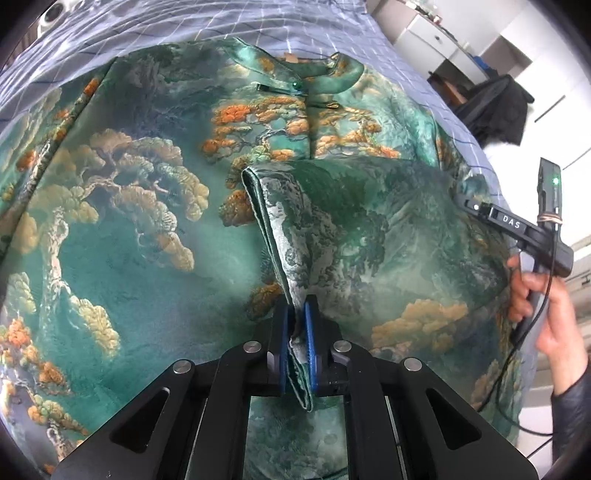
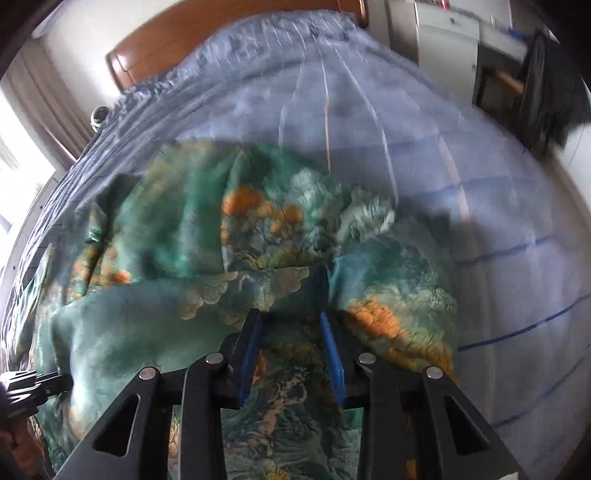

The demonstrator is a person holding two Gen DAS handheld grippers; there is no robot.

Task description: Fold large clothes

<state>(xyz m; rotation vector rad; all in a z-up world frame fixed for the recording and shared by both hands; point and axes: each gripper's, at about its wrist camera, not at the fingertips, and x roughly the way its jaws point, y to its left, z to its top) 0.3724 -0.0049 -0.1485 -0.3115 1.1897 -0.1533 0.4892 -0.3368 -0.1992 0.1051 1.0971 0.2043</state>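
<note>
Garment (image 1: pixel 140 229): large silky robe, teal-green, woven with orange and gold pine trees, pale clouds and grey rock; stand-up collar with a green bead button and dark clasp at the far end.
Location: spread flat over the bed (image 1: pixel 258 26), covering most of the near and middle part; collar pointing toward the far edge, blue-grey checked bedcover showing beyond it and along the right edge.
Fold: one panel turned over onto the body of the robe, its rolled edge running from mid-garment down into the left gripper.
Left gripper (image 1: pixel 300 343): pointing steeply down at the bed; blue pads pressed together on a doubled hem of the robe, cloth pinched between them and hanging out below.
Right gripper (image 2: pixel 291 328): tilted steeply down over the robe's right-hand side near the bed's right edge; blue pads parted with a gap between them; patterned cloth seen through the gap, a raised ridge of fabric just ahead of the tips; cannot tell whether either pad touches it, view smeared by blur.
Right hand (image 1: pixel 543 310): in the left wrist view, at the bed's right edge, fingers wrapped round the black handle, dark sleeve at the wrist, cable trailing down.
Surroundings: wooden headboard (image 2: pixel 192 40) at the far end of the bed.
</note>
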